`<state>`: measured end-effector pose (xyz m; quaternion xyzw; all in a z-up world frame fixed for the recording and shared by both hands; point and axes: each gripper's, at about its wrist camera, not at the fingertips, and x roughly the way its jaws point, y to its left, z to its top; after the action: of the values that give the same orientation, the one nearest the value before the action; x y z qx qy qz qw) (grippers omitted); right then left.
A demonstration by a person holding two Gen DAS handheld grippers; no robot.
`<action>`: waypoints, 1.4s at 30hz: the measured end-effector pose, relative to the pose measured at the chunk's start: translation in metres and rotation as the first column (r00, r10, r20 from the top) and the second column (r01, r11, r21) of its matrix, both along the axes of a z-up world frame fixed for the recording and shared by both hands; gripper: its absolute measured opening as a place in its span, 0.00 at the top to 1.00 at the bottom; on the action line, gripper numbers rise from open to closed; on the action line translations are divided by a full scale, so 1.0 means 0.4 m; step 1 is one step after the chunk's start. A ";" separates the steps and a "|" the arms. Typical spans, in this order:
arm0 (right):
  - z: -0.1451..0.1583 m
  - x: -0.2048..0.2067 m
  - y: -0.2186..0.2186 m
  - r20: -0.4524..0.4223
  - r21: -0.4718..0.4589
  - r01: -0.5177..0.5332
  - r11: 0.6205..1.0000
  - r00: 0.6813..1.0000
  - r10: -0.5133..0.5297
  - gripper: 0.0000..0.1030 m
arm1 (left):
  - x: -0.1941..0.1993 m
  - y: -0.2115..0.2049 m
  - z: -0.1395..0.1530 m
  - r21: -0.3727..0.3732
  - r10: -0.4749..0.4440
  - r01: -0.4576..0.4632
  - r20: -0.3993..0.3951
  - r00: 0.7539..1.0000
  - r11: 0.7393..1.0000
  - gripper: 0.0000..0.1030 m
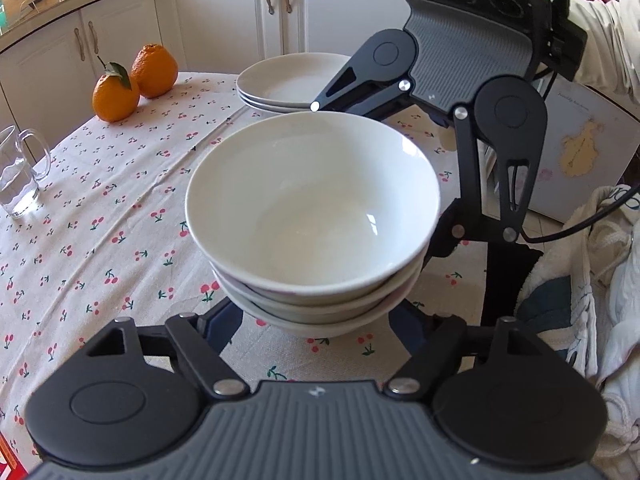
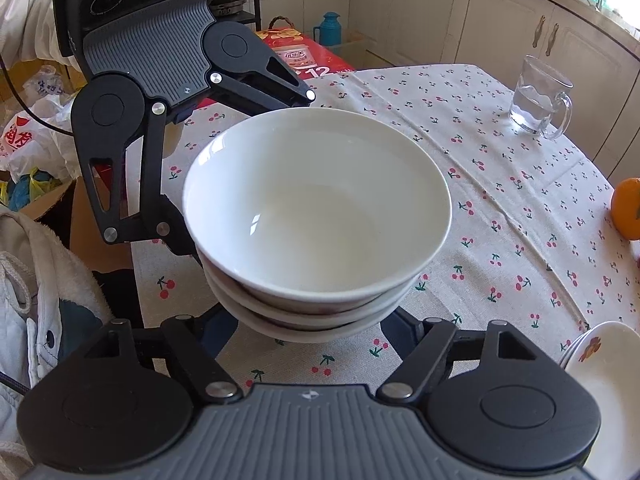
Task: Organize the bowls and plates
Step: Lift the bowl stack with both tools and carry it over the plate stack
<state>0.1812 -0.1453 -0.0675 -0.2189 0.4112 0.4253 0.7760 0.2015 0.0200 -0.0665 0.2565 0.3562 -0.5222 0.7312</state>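
A stack of three white bowls (image 1: 312, 216) stands on the cherry-print tablecloth (image 1: 100, 216); it also shows in the right wrist view (image 2: 316, 208). My left gripper (image 1: 316, 320) is spread wide around the base of the stack from one side, and my right gripper (image 2: 312, 320) does the same from the opposite side. Each gripper's fingers hug the lower bowls; the fingertips are hidden under the stack, so contact is unclear. A stack of white plates (image 1: 288, 80) sits beyond the bowls, partly behind the right gripper (image 1: 420, 168); its edge shows in the right wrist view (image 2: 600, 356).
Two oranges (image 1: 132, 80) lie at the far left of the table. A glass mug of water (image 1: 20, 176) stands near the left edge, also in the right wrist view (image 2: 540, 96). White cabinets (image 1: 224, 12) stand behind. Cloth and bags (image 2: 36, 128) lie beside the table.
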 end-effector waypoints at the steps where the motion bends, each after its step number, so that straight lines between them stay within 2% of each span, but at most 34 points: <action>1: 0.000 0.002 0.000 -0.005 0.001 0.000 1.000 1.000 0.000 0.21 | 0.001 0.001 -0.001 -0.004 -0.002 0.002 -0.003 1.000 1.000 0.23; 21: 0.002 0.024 -0.001 -0.039 -0.001 0.002 1.000 0.999 -0.002 0.21 | 0.011 0.000 -0.001 -0.037 -0.008 0.008 -0.024 1.000 0.999 0.23; 25: 0.008 0.028 -0.016 -0.034 0.002 0.004 1.000 0.999 -0.004 0.21 | 0.014 -0.021 0.013 -0.036 -0.013 0.013 -0.003 1.000 0.999 0.23; 33: 0.060 0.041 -0.095 0.011 0.002 0.038 0.999 0.999 -0.038 0.21 | 0.047 -0.114 0.072 -0.050 -0.051 0.054 0.059 0.997 0.997 0.23; 42: 0.150 0.062 -0.266 0.103 -0.028 0.134 0.991 0.986 -0.131 0.21 | 0.129 -0.292 0.132 -0.092 -0.141 0.154 0.135 0.981 0.984 0.23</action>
<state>0.2060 -0.2516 -0.0074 -0.2255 0.3925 0.3541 0.8184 0.2531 -0.0969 -0.0136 0.2775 0.2617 -0.5751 0.7237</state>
